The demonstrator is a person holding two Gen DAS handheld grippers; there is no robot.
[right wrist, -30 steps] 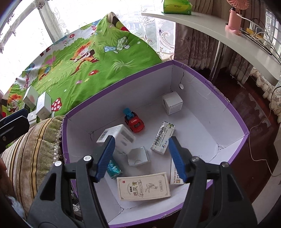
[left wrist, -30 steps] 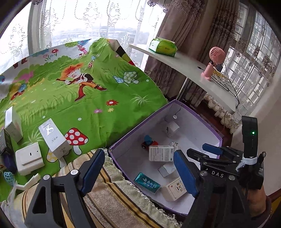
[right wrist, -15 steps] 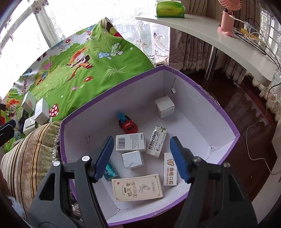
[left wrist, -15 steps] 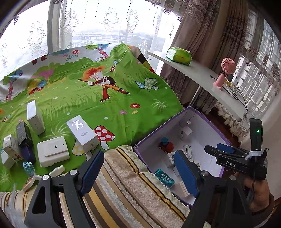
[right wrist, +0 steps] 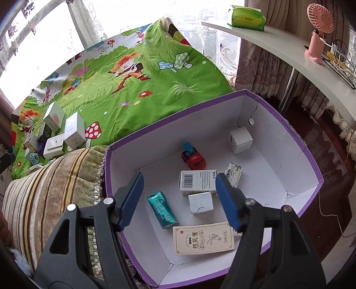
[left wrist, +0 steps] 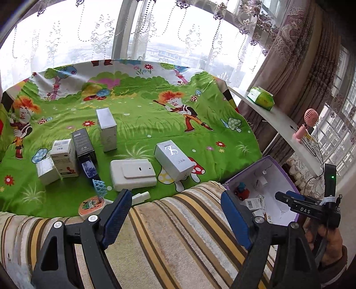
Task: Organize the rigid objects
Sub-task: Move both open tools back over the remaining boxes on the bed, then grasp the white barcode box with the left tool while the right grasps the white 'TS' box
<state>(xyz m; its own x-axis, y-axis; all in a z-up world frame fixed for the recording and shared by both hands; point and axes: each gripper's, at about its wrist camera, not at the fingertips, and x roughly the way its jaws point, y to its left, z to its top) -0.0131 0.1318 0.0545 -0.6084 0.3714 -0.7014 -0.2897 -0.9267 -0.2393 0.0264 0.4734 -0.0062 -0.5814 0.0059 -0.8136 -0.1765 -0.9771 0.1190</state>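
Observation:
My left gripper (left wrist: 175, 213) is open and empty above a striped cushion (left wrist: 178, 240). Beyond it, on the green cartoon cloth (left wrist: 144, 115), stand a white logo box (left wrist: 173, 163), a flat white box (left wrist: 133, 174), a tall white box (left wrist: 106, 131), a black box (left wrist: 83, 144) and a barcode box (left wrist: 64, 160). My right gripper (right wrist: 180, 200) hangs open over the purple box (right wrist: 289, 131), gripping nothing. Inside lie a red toy car (right wrist: 193, 159), a white cube (right wrist: 241, 140), a barcode carton (right wrist: 198, 182), a silver box (right wrist: 200, 202), a teal packet (right wrist: 161, 209) and a cream flat box (right wrist: 203, 239).
A curved white shelf (right wrist: 278, 44) to the right carries a green tissue pack (right wrist: 247, 17) and a pink fan (right wrist: 318, 29) with cables. Dark wooden floor (right wrist: 311, 124) lies beyond the purple box. A round orange tin (left wrist: 91, 204) and a white tube (left wrist: 141, 196) sit at the cloth's near edge.
The left gripper has swung left, from the purple box to the boxes on the cloth. The barcode carton, tilted beside the right gripper's fingers a second ago, now lies flat in the box.

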